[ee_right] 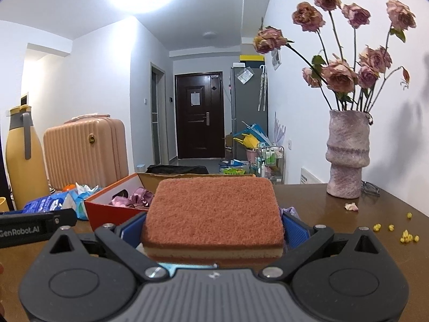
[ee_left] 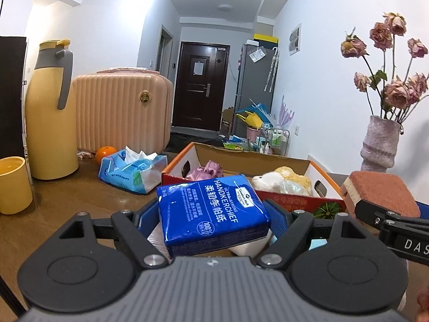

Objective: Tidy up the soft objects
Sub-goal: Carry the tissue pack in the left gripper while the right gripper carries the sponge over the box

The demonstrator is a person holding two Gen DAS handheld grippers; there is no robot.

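Two soft items in transit, one per gripper. Blue plastic-wrapped handkerchief tissue pack (ee_left: pixel 211 214) is clamped between the blue pads of the left gripper (ee_left: pixel 213 218), held above the brown wooden table (ee_left: pixel 80 196), just short of the red-and-white cardboard box (ee_left: pixel 185 165). Rust-red layered scouring sponge (ee_right: pixel 213 214) is pinched in the right gripper (ee_right: pixel 213 230), also facing the box. Box already holds a white-yellow plush toy (ee_left: pixel 281 181) & purple satin cloth (ee_left: pixel 207 170). Step in hand: carry-to-box. Next, prob.: get each item over the box opening, clear the near wall, then let go w/o knocking the pink textured vase (ee_right: pixel 347 155).
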